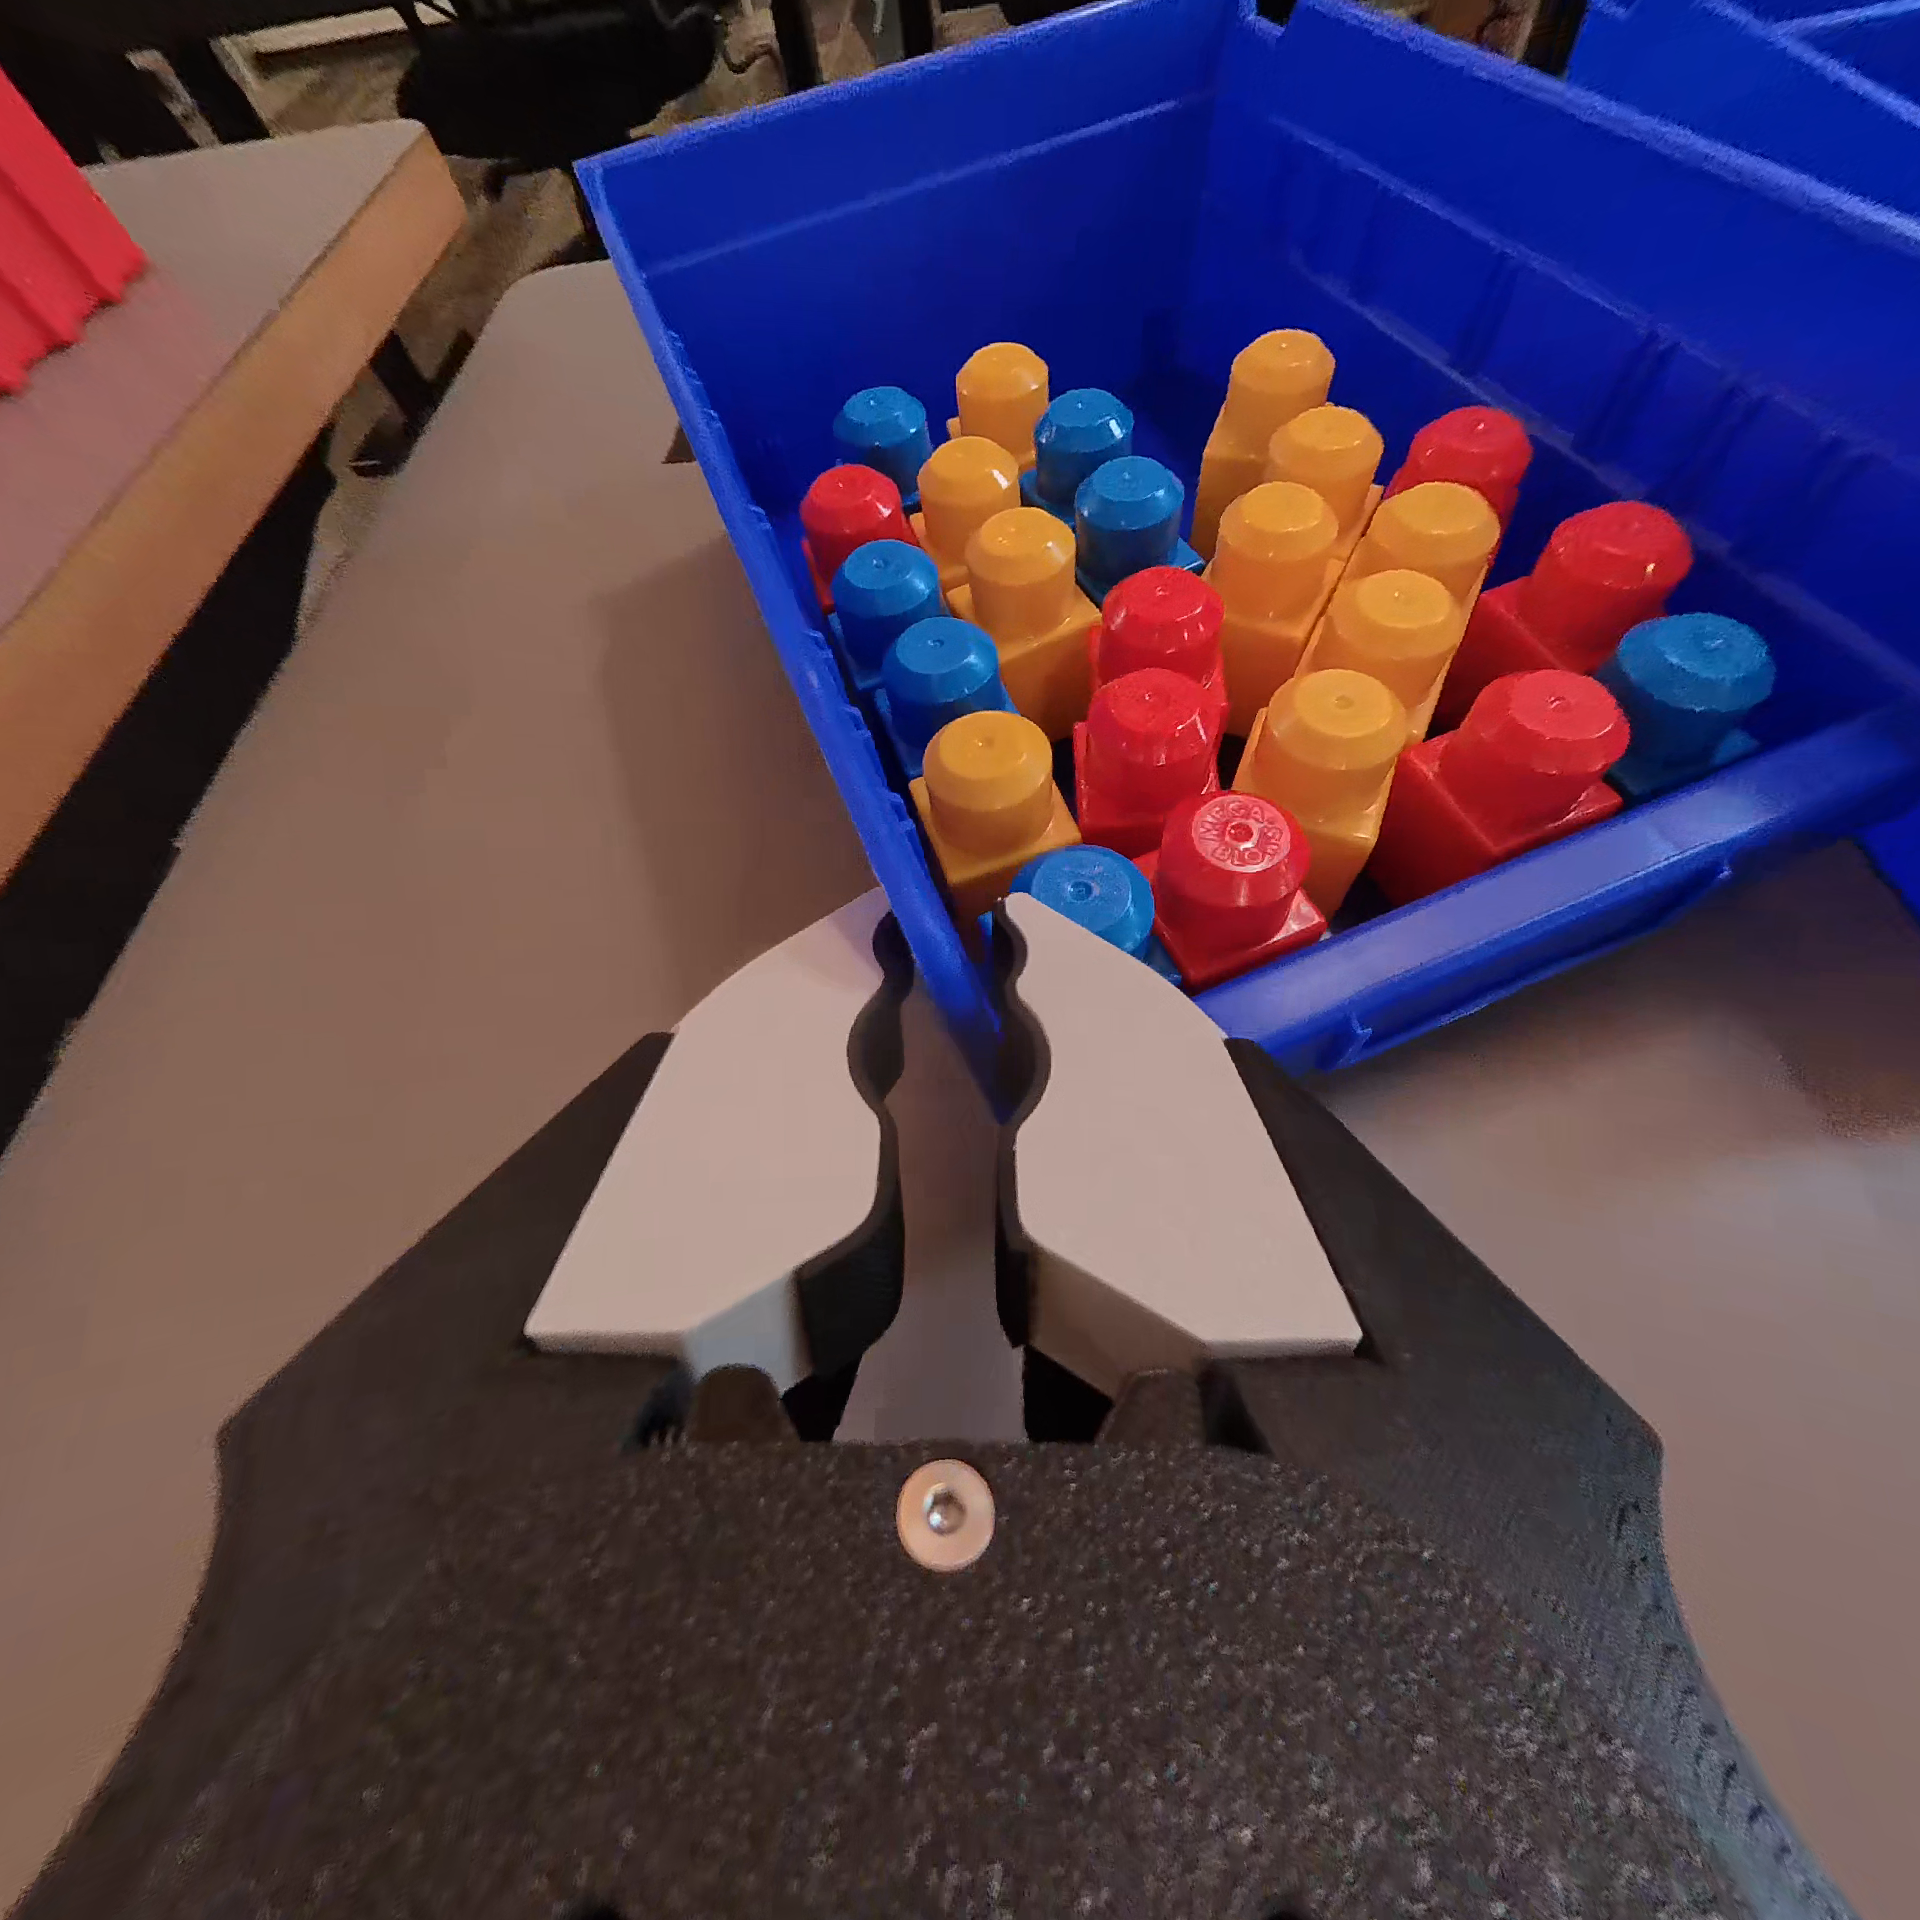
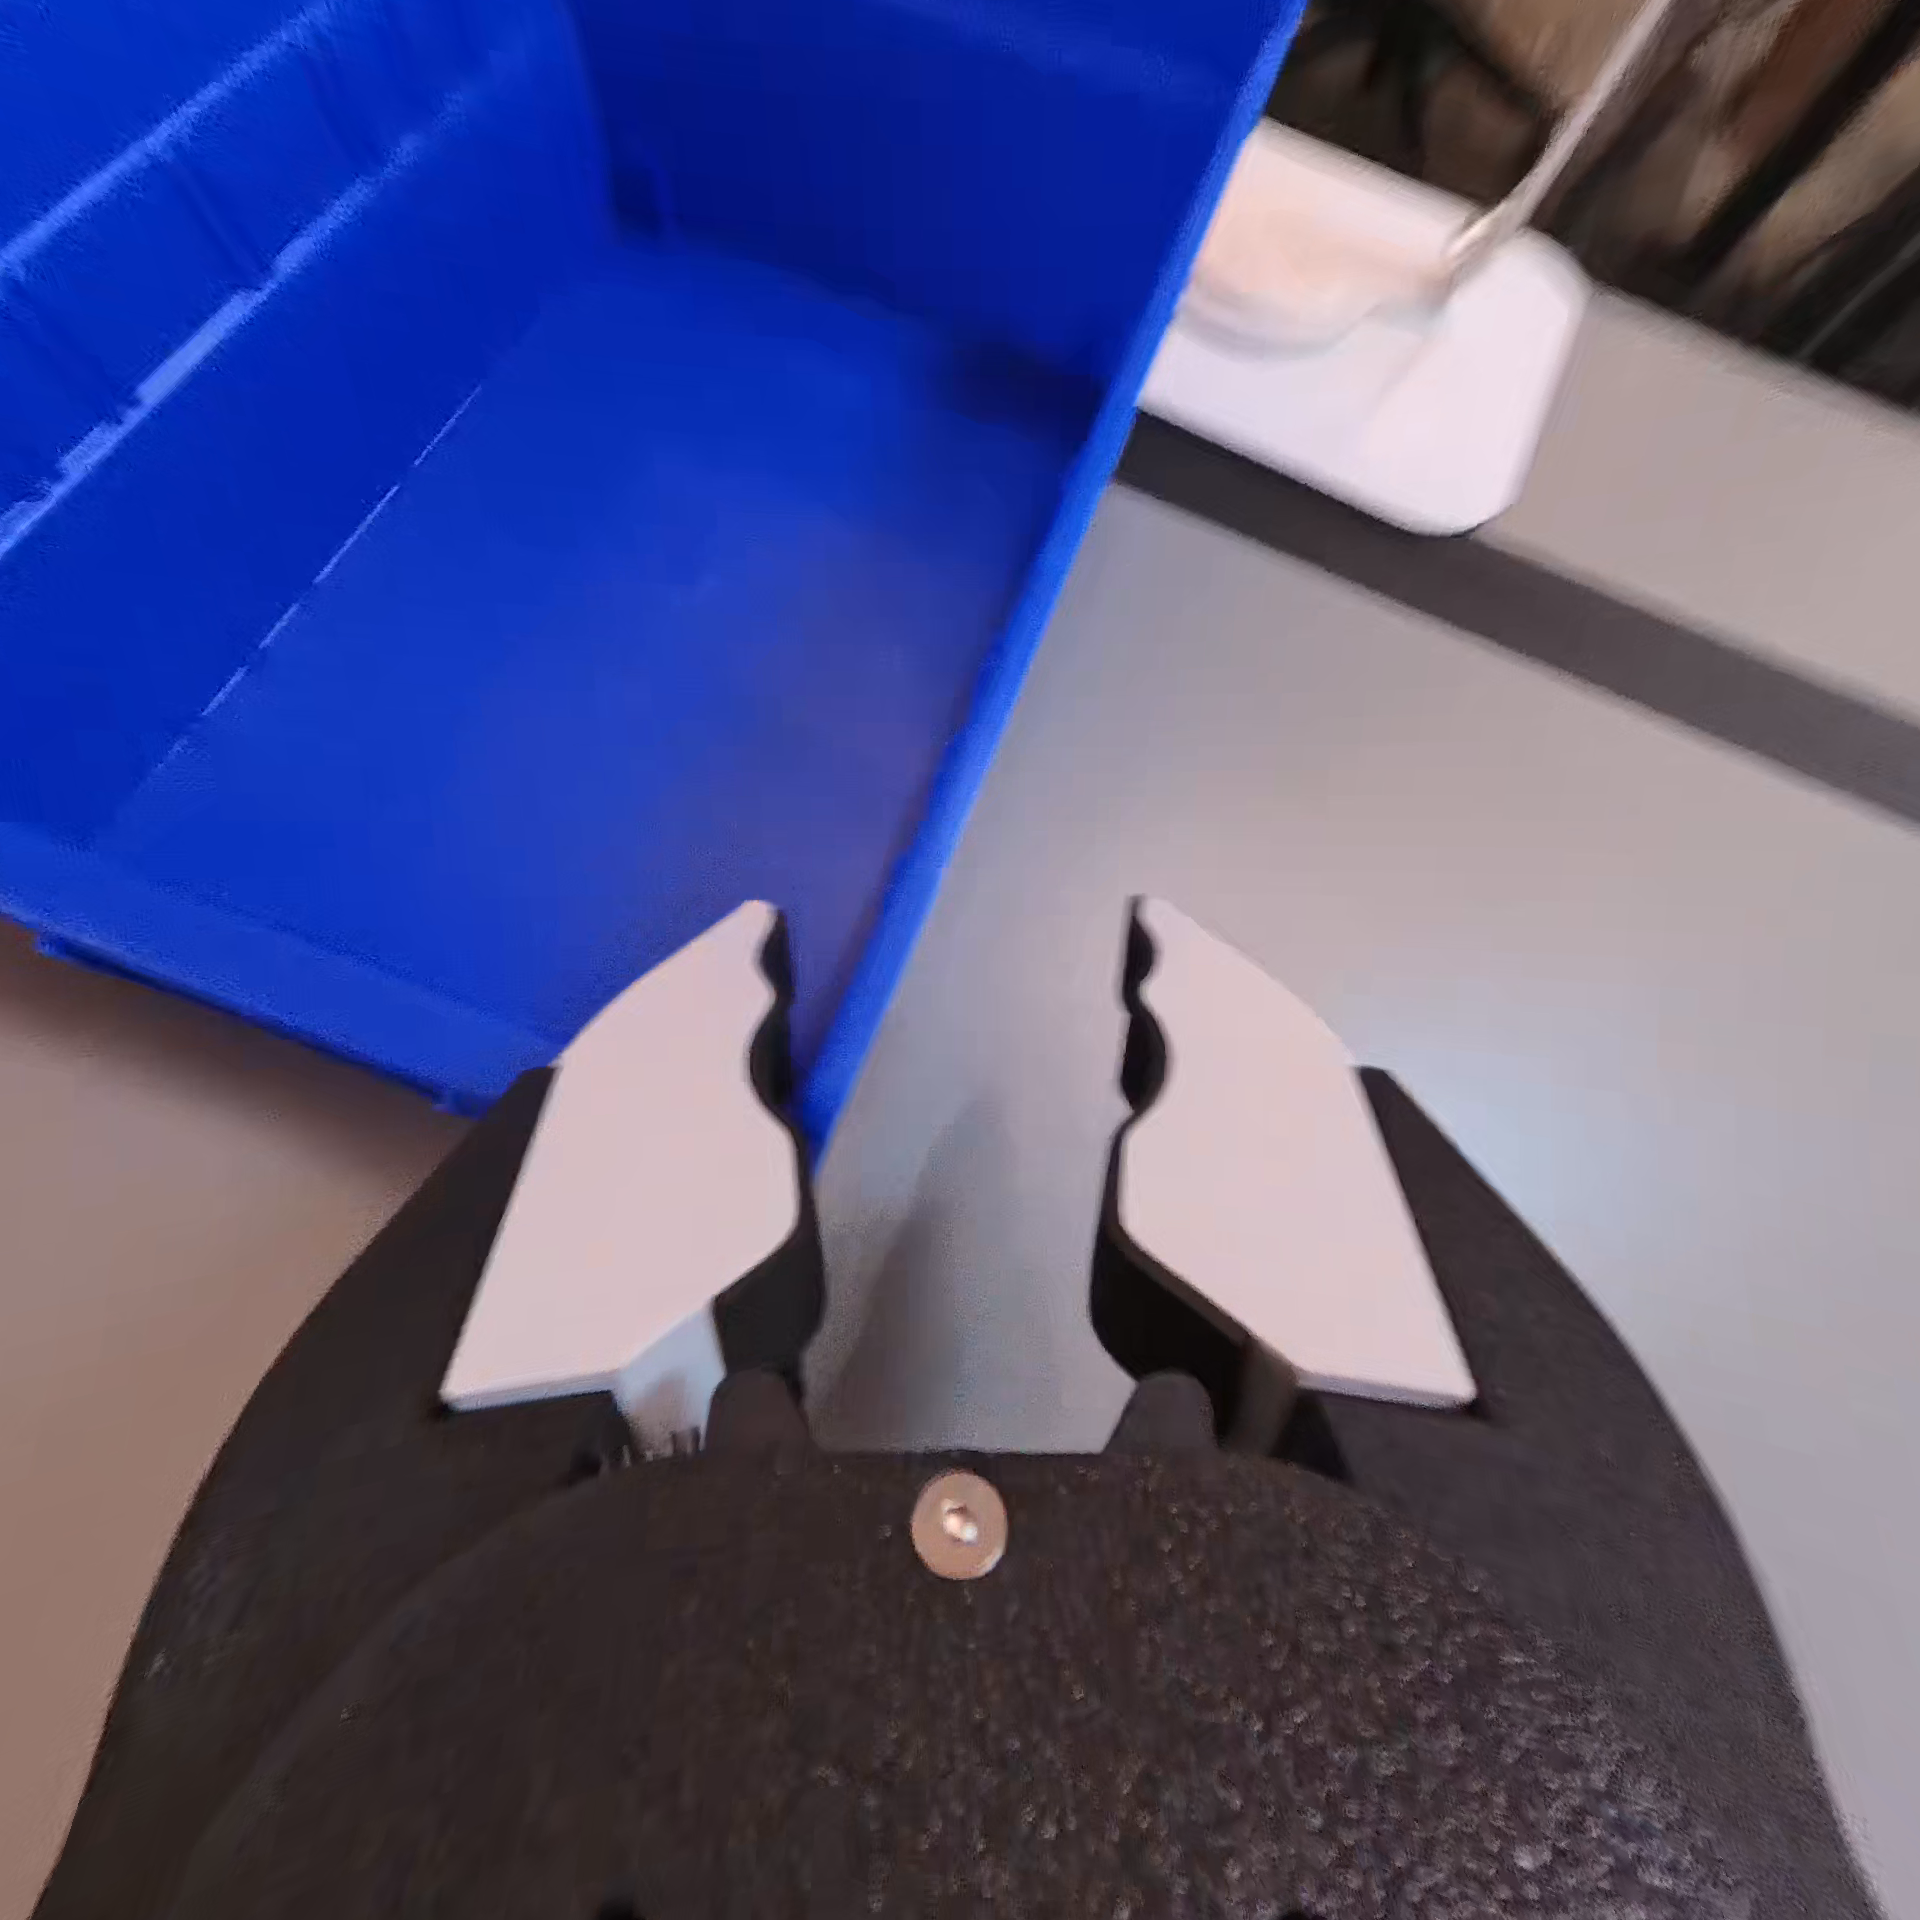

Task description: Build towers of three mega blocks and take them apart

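A blue bin (image 1: 1143, 260) on the grey table (image 1: 468, 831) holds several red, yellow and blue mega blocks, studs up. A red block (image 1: 1231, 862), a blue block (image 1: 1086, 899) and a yellow block (image 1: 1325, 748) are nearest. My left gripper (image 1: 948, 914) hovers over the bin's near left corner, its jaws a narrow gap apart and empty. My right gripper (image 2: 956, 909) is open and empty, by the near right corner of an empty blue bin (image 2: 582, 623). The right wrist view is blurred.
More blue bins (image 1: 1766, 94) stand at the back right. A red ridged thing (image 1: 52, 229) sits on a second table (image 1: 208, 312) to the left. A white flat base (image 2: 1382, 384) lies beyond the empty bin. A dark seam (image 2: 1558, 623) crosses the table.
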